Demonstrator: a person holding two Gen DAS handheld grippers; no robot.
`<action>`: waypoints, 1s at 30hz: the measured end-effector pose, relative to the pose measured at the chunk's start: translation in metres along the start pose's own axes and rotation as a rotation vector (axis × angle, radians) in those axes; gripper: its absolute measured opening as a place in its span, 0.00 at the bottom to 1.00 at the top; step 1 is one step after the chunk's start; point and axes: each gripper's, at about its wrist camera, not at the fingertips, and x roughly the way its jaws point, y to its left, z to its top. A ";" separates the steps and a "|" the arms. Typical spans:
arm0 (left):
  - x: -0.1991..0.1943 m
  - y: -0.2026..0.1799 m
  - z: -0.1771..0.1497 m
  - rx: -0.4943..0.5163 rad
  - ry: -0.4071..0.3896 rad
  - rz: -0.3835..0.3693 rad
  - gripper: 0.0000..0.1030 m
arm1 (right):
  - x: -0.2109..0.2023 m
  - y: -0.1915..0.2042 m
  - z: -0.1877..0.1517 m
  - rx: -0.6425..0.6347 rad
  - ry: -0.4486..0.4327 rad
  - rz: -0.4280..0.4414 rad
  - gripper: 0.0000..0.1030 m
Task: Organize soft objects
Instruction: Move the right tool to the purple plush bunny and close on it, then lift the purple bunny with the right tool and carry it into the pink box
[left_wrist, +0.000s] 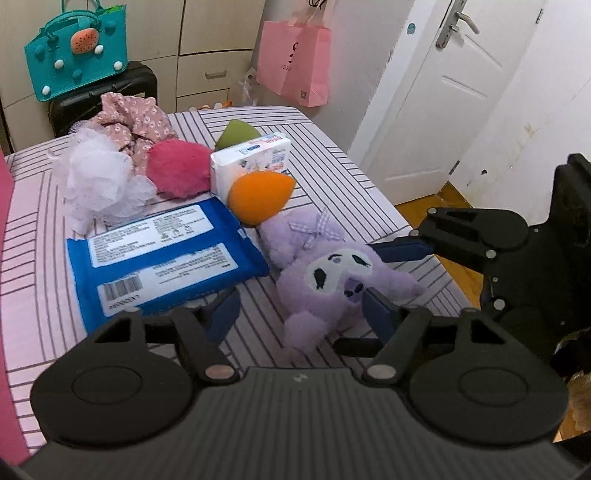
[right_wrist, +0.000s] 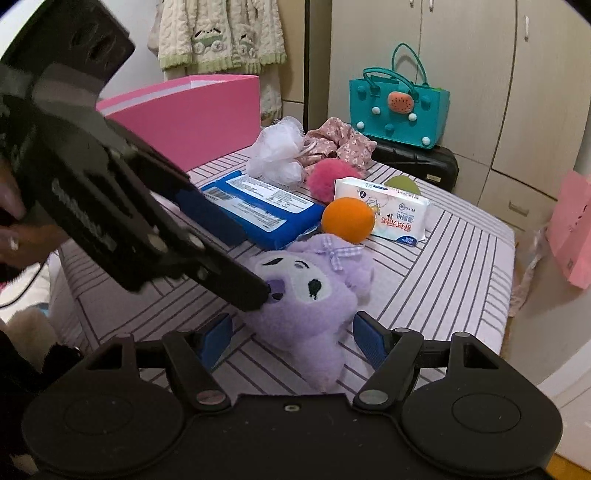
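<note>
Lying: purple plush toy (left_wrist: 332, 280) on the striped bed cover (left_wrist: 369, 173), near its front edge, face up.
Neighbours: orange sponge (left_wrist: 258, 195) touching the toy's head end; blue wipes pack (left_wrist: 162, 254) just beside it.
Left gripper (left_wrist: 301, 314): jaws spread; the toy's lower body is between them, one blue pad at its side, no clear squeeze.
Right gripper (right_wrist: 291, 339): jaws spread, straddling the toy's lower end, pads apart from the fur.
Long axis: in the right wrist view, from the near foot up and away to the head.
Head end: bow (right_wrist: 338, 251) points towards the orange sponge.
</note>
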 end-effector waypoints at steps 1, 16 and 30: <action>0.002 -0.001 -0.001 0.002 -0.002 -0.003 0.62 | 0.001 -0.001 -0.001 0.011 0.000 0.005 0.74; 0.008 -0.007 -0.014 -0.077 -0.010 -0.069 0.39 | 0.000 0.006 -0.005 0.079 -0.010 -0.034 0.62; -0.018 -0.011 -0.028 -0.124 0.037 -0.078 0.40 | -0.014 0.030 0.002 0.177 0.063 0.010 0.62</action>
